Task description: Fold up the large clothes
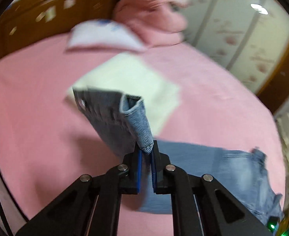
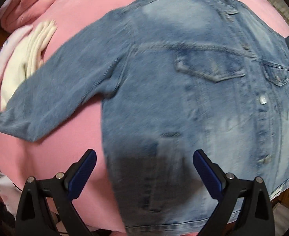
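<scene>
Denim fills your right wrist view: the jacket (image 2: 193, 90) lies front-up on the pink bedsheet (image 2: 65, 141), collar toward the top of the frame, hem toward you, so its long axis runs straight away from your right gripper (image 2: 144, 165). Those fingers are spread wide above the hem area, one over the sheet just beside the jacket's edge, the other over the cloth, gripping nothing. The near sleeve (image 2: 51, 96) stretches out to the left, its cuff end lying over the folded white garment (image 2: 24, 63).

In your left wrist view, your left gripper (image 1: 146, 153) is pressed together on the sleeve cuff (image 1: 124, 118), lifting it off the sheet; the cuff's open end points up and away from the fingers. The white garment and a pink pillow (image 1: 150, 23) lie beyond it, blurred.
</scene>
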Action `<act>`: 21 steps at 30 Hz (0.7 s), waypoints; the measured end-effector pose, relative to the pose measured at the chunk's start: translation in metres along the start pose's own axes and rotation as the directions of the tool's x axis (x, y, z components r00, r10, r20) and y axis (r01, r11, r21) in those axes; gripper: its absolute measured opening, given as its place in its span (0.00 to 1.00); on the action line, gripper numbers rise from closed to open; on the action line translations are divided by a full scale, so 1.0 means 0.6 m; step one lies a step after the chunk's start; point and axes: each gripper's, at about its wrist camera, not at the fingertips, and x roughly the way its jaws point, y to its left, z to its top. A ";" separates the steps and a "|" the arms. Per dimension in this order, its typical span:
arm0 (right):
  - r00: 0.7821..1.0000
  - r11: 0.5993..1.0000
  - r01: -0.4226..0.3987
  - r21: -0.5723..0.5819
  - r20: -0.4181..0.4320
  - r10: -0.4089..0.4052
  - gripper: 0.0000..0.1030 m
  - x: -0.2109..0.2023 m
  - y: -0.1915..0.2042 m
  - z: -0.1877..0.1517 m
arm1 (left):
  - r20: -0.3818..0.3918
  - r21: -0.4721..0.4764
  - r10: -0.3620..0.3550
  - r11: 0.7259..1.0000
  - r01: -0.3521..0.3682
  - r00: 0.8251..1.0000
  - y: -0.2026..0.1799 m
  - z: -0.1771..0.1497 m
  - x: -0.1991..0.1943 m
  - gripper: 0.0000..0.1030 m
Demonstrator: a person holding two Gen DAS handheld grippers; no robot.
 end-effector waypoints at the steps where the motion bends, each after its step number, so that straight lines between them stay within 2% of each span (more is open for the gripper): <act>1: 1.000 1.000 -0.007 0.004 0.007 0.007 0.96 -0.006 -0.010 0.003 | 0.022 0.025 -0.023 0.999 0.023 0.999 -0.037 0.001 -0.012 0.05; 4: 0.999 1.000 -0.020 0.004 0.041 0.020 0.96 -0.042 -0.060 0.031 | 0.057 0.094 -0.125 0.988 0.119 0.991 -0.143 -0.012 -0.072 0.05; 7: 0.995 0.999 -0.019 -0.027 0.100 0.022 0.96 -0.077 -0.109 0.057 | 0.042 0.126 -0.241 0.964 0.234 0.970 -0.260 -0.033 -0.109 0.05; 9: 0.989 0.999 0.012 -0.049 0.149 -0.004 0.96 -0.102 -0.151 0.074 | 0.015 0.157 -0.304 0.941 0.299 0.952 -0.344 -0.054 -0.109 0.05; 13: 0.981 0.999 0.033 -0.025 0.193 -0.028 0.96 -0.124 -0.241 0.098 | -0.051 0.224 -0.372 0.900 0.374 0.927 -0.472 -0.112 -0.104 0.05; 17: 0.981 0.999 0.030 0.046 0.190 -0.038 0.96 -0.118 -0.340 0.118 | -0.187 0.242 -0.401 0.866 0.438 0.897 -0.587 -0.198 -0.075 0.05; 19: 0.982 0.997 0.036 0.074 0.182 -0.049 0.96 -0.110 -0.371 0.127 | -0.270 0.260 -0.373 0.860 0.440 0.888 -0.626 -0.238 -0.052 0.05; 20: 0.983 0.995 0.038 0.088 0.177 -0.053 0.96 -0.106 -0.391 0.127 | -0.310 0.280 -0.337 0.861 0.424 0.889 -0.646 -0.256 -0.038 0.05; 21: 0.984 0.994 0.040 0.100 0.170 -0.057 0.96 -0.103 -0.410 0.127 | -0.347 0.307 -0.296 0.861 0.406 0.890 -0.665 -0.276 -0.028 0.11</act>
